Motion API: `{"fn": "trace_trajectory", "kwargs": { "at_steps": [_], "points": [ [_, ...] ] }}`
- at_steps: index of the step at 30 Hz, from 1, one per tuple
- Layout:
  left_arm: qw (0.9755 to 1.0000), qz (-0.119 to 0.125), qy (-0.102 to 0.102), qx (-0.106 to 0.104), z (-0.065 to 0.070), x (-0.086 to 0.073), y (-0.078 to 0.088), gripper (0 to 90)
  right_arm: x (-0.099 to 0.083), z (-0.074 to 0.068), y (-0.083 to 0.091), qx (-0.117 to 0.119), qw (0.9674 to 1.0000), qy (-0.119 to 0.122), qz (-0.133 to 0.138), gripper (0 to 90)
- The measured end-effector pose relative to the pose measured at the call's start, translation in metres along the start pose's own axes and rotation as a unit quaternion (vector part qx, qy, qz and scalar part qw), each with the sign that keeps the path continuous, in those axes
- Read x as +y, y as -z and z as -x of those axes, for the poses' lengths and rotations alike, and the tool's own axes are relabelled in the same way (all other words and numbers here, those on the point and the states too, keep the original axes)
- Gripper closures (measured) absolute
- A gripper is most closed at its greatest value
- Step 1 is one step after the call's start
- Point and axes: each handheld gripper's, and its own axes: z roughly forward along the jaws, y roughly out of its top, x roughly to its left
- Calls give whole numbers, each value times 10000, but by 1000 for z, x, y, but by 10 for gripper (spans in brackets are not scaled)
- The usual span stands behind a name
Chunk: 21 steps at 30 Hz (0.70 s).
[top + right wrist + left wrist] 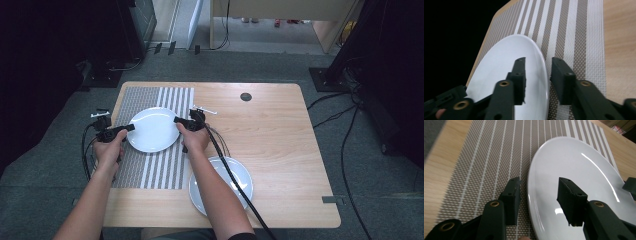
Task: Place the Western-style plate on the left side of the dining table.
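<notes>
High view shows both claws, left claw (131,127) and right claw (176,120), released astride the plate (152,131) rim; I'd back straight off the placemat (165,165) without nudging it.

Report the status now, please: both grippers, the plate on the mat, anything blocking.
Left gripper and right gripper open, fingers straddling opposite rims of white plate. Plate flat on striped mat. Second plate near table edge, not blocking.
</notes>
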Motion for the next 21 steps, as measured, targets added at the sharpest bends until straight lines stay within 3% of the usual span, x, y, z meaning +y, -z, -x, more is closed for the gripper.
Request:
{"fn": "trace_trajectory", "kwargs": {
  "at_steps": [4,5,6,11,13,14,16,17,18,19,20,21],
  "points": [
    [9999,80,-33,93,-1,3,11,374,7,-1,8,114,9994,307,125,584],
    [9999,80,-33,93,-1,3,11,357,7,-1,8,114,9994,307,125,584],
    [9999,92,-33,64,0,3,13,332,11,-4,14,147,9982,563,133,561],
    [9998,128,-133,-9,7,1,22,265,18,-10,26,136,9966,806,106,476],
    [9995,192,-234,-101,9,-1,27,246,21,-14,33,181,9948,1000,55,442],
    [9990,257,-267,-252,10,-3,34,224,23,-16,42,199,9931,1153,89,441],
    [9985,280,-272,-375,10,-4,38,216,24,-16,50,281,9919,1233,74,415],
    [9977,321,-238,-543,10,-6,42,195,24,-16,54,319,9907,1320,49,412],
    [9961,406,-262,-733,11,-10,52,191,25,-16,58,317,9889,1453,7,412],
    [9958,429,-272,-765,11,-11,56,191,25,-17,62,323,9864,1609,-78,397],
    [9958,429,-272,-765,11,-11,56,191,25,-17,62,323,9864,1609,-78,397],
    [9952,466,-279,-815,10,-15,63,190,24,-17,70,368,9824,1826,-167,362]
  ]
}}
